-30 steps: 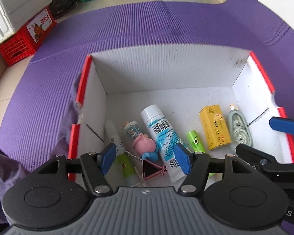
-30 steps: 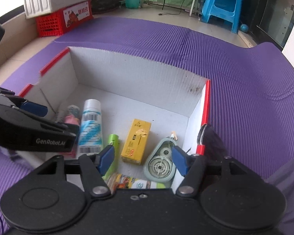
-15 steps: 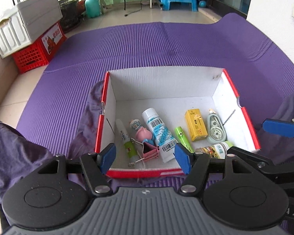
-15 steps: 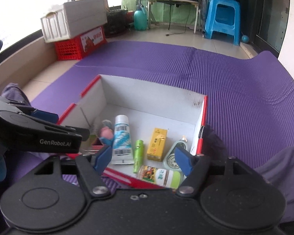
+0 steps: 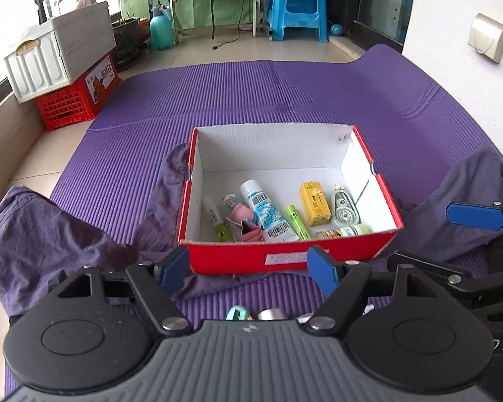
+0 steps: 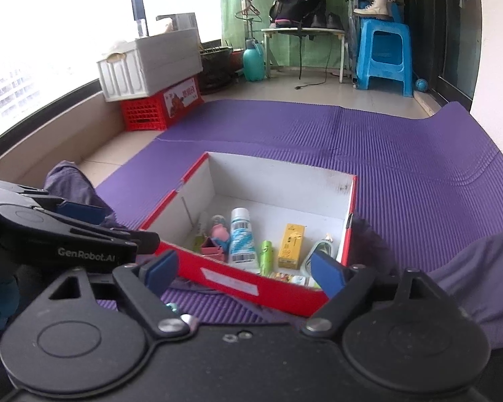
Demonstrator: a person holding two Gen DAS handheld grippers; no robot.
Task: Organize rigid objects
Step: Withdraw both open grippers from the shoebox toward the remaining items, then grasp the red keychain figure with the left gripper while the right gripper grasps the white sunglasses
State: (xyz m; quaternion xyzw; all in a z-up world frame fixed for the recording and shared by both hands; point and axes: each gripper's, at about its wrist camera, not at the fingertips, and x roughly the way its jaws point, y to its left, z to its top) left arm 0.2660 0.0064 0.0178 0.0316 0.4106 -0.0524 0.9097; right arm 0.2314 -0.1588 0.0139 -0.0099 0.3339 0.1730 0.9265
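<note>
A red cardboard box (image 5: 285,258) (image 6: 238,278) with a white inside sits on the purple mat. In it lie a white-and-blue tube (image 5: 265,211) (image 6: 240,238), a yellow carton (image 5: 314,203) (image 6: 291,244), a green marker (image 5: 297,217), a correction-tape dispenser (image 5: 343,205), a pink binder clip (image 5: 249,231), a pink toy (image 5: 239,212) and a small bottle (image 5: 340,232). My left gripper (image 5: 249,269) hangs above the mat in front of the box, its jaws opening with nothing between them. My right gripper (image 6: 243,273) is also pulled back, jaws opening and empty.
Small objects (image 5: 251,314) lie on the mat just below my left gripper. A person's purple-clad legs (image 5: 50,234) (image 5: 469,197) flank the box. At the far left a white bin (image 5: 60,50) rests on a red crate (image 5: 77,100). A blue stool (image 5: 296,3) stands behind.
Both grippers have drawn back and up from over the box, so the whole box now shows. Both pairs of jaws stand wider than before.
</note>
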